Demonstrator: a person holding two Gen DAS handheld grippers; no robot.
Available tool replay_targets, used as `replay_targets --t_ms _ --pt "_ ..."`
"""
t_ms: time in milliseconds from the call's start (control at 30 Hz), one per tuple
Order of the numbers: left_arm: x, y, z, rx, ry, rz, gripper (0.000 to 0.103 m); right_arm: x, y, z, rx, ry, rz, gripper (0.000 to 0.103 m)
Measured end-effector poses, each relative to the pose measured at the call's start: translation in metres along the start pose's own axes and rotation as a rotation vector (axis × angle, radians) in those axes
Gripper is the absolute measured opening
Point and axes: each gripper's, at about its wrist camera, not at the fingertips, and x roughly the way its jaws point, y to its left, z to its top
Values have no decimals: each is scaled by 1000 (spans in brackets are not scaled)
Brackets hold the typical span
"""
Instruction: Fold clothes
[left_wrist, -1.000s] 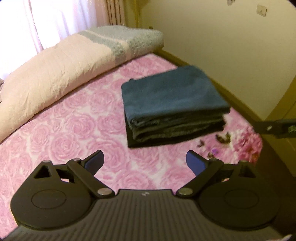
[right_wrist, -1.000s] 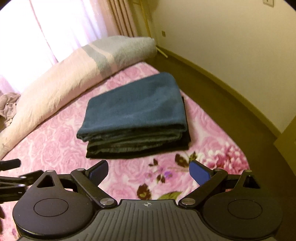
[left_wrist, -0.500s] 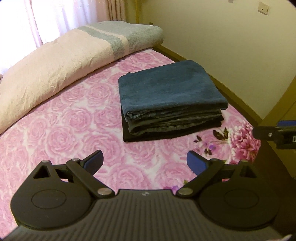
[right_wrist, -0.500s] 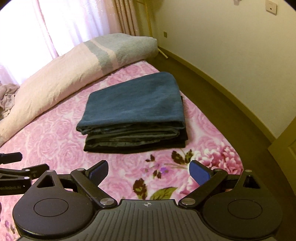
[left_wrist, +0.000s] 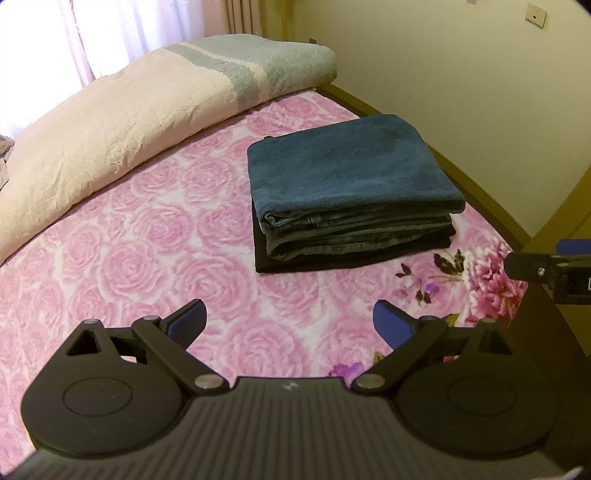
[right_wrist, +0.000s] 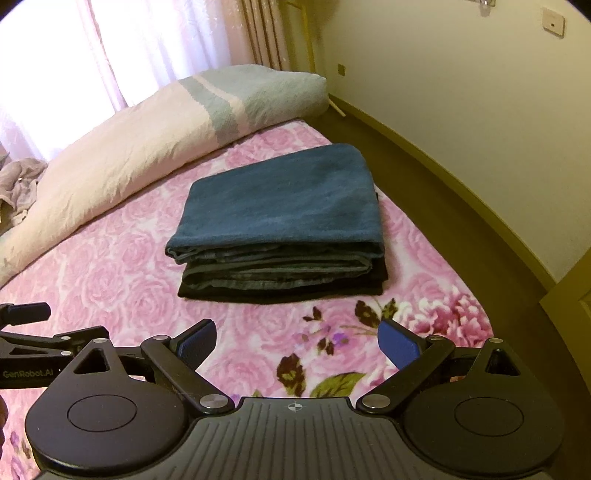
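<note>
A neat stack of folded clothes (left_wrist: 351, 192) (right_wrist: 280, 221) lies on the pink rose-patterned bed (left_wrist: 147, 258) (right_wrist: 110, 280). A blue piece is on top, grey denim under it and a black piece at the bottom. My left gripper (left_wrist: 290, 325) is open and holds nothing, hovering over the bed short of the stack. My right gripper (right_wrist: 297, 341) is open too and holds nothing, near the bed's front corner, short of the stack. Each gripper shows at the edge of the other's view.
A rolled cream and grey-blue quilt (left_wrist: 129, 122) (right_wrist: 155, 129) lies along the far side of the bed by the curtained window. A crumpled pale garment (right_wrist: 18, 181) sits at far left. Dark floor (right_wrist: 461, 206) and a cream wall run along the right.
Both grippers have drawn back and risen a little from the stack, so it sits farther off in both views. The stack itself has not moved. Both grippers stay open.
</note>
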Motion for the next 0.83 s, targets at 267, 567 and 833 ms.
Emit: replay_targets --t_ms 267,567,833 --pt "0 1 0 -6 -7 -11 95 -2 5 1 -20 3 -12 97" --pt "2 -1 3 1 -13 -24 95 -4 10 2 -29 2 -24 97" --pt "1 1 3 9 -34 -24 96 -4 12 3 -31 6 -26 97"
